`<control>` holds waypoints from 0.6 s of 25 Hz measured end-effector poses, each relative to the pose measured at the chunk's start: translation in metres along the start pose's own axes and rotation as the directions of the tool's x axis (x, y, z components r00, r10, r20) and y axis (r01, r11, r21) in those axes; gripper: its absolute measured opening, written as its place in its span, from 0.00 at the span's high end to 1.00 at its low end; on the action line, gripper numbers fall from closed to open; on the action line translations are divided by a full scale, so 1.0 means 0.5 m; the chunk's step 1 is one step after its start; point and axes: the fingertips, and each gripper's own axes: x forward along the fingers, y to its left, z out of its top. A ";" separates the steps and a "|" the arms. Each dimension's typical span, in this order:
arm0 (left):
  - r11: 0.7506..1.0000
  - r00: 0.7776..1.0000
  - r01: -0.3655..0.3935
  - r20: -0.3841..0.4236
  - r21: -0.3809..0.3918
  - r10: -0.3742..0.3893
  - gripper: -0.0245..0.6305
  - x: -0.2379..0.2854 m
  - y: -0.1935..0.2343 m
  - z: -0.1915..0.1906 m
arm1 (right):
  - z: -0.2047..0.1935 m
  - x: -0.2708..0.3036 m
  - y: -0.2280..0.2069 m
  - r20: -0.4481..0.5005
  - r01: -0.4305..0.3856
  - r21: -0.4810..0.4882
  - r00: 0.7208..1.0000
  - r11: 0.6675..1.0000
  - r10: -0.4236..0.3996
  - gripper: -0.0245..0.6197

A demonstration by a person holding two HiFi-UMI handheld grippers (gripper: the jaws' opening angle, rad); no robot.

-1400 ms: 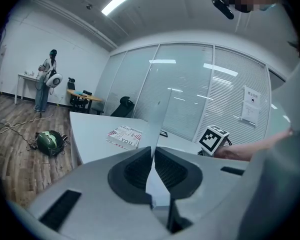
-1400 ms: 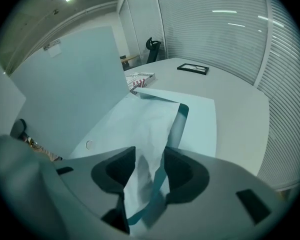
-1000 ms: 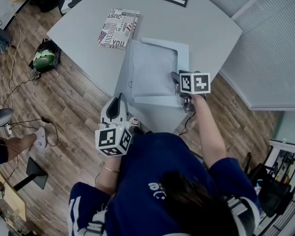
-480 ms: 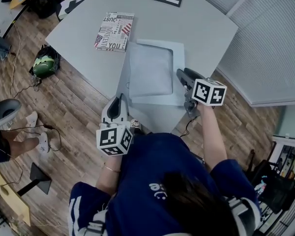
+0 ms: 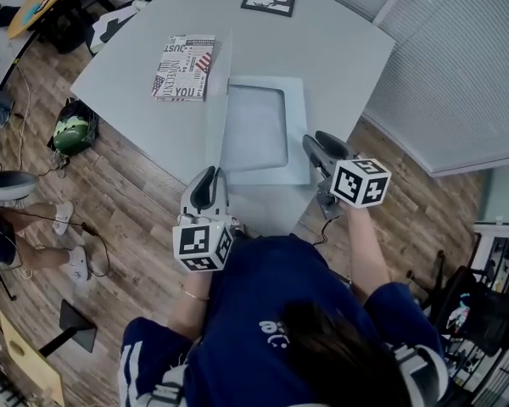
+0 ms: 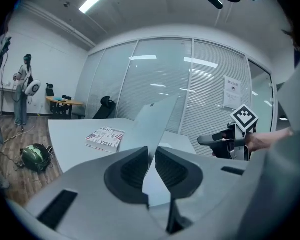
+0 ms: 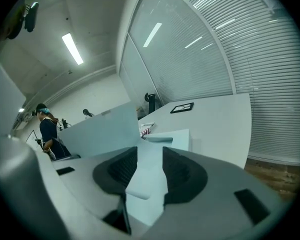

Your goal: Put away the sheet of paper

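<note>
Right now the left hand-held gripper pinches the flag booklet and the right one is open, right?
No: the left hand-held gripper pinches the raised pale sheet, not the booklet, as the left gripper view shows. The right hand-held gripper is open.

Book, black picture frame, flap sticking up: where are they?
book (image 5: 184, 55): head view, middle of its cover
black picture frame (image 5: 268, 1): head view, its centre
flap (image 6: 155, 119): left gripper view, part above the jaws
</note>
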 end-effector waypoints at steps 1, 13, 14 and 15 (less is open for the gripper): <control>1.000 1.000 0.011 -0.008 0.024 -0.011 0.91 0.004 -0.008 -0.001 | -0.002 -0.008 -0.002 0.010 0.003 0.008 1.000 1.000 -0.003 0.70; 0.961 0.983 0.167 -0.115 0.221 -0.144 0.88 0.059 -0.094 -0.041 | 0.006 -0.119 -0.001 0.210 0.005 0.060 0.977 0.998 -0.017 0.75; 0.956 0.979 0.187 -0.126 0.226 -0.161 0.88 0.065 -0.101 -0.047 | 0.005 -0.125 0.000 0.225 0.003 0.070 0.974 0.998 -0.018 0.75; 0.949 0.975 0.205 -0.138 0.238 -0.176 0.87 0.071 -0.109 -0.052 | 0.002 -0.129 0.001 0.233 0.000 0.083 0.972 0.997 -0.020 0.75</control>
